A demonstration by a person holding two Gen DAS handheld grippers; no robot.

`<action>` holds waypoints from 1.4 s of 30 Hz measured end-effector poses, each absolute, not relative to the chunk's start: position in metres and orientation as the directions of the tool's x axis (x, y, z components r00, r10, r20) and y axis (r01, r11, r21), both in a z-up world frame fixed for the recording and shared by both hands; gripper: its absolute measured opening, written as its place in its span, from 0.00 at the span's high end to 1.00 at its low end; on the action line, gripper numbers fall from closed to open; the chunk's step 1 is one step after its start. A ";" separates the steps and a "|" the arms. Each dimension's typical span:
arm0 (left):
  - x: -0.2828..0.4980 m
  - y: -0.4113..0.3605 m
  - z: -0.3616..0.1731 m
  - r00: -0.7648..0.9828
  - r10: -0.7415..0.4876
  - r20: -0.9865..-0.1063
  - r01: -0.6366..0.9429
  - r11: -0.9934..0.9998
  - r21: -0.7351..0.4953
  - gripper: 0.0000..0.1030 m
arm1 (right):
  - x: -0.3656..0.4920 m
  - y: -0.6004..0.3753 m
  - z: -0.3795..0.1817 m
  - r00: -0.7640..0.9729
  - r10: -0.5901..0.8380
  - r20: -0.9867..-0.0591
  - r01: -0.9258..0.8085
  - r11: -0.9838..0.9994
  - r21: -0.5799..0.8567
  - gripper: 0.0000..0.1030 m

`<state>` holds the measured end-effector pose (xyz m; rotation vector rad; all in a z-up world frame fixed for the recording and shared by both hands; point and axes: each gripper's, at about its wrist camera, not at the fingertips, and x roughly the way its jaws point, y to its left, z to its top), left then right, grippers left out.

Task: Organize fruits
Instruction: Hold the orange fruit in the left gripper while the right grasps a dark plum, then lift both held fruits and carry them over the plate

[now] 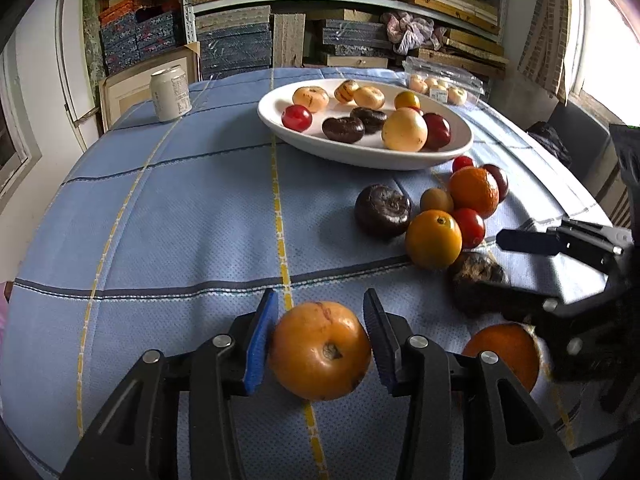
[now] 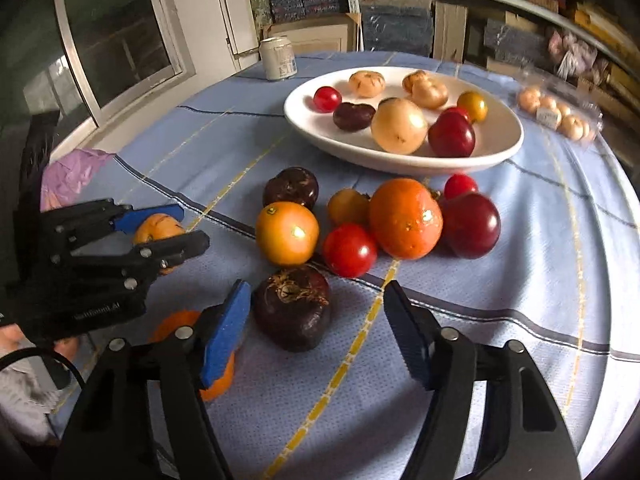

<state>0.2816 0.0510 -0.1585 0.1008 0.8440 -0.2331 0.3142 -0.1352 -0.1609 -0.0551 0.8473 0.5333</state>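
My left gripper (image 1: 320, 320) stands around an orange fruit (image 1: 320, 350) on the blue tablecloth, its blue pads (image 1: 260, 344) at the fruit's sides; it also shows in the right wrist view (image 2: 176, 232). My right gripper (image 2: 316, 312) is open around a dark brown fruit (image 2: 293, 312) without touching it. A white oval plate (image 1: 280, 128) at the back holds several fruits. A cluster of loose fruits lies in front of the plate: an orange (image 2: 405, 218), a yellow-orange fruit (image 2: 287, 233), a red tomato (image 2: 349, 250), a dark red plum (image 2: 472, 225).
A drink can (image 1: 171, 95) stands at the table's far left. A clear plastic pack of small fruits (image 1: 442, 86) lies behind the plate. Another orange (image 2: 218, 376) lies by my right gripper's left finger. Shelves of boxes stand beyond the table.
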 end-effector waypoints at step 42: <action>0.284 0.052 -0.159 0.623 -0.220 -0.751 0.269 0.961 -0.059 0.57 | 0.310 -0.142 -0.166 0.579 0.360 -0.732 -0.456 0.887 0.075 0.59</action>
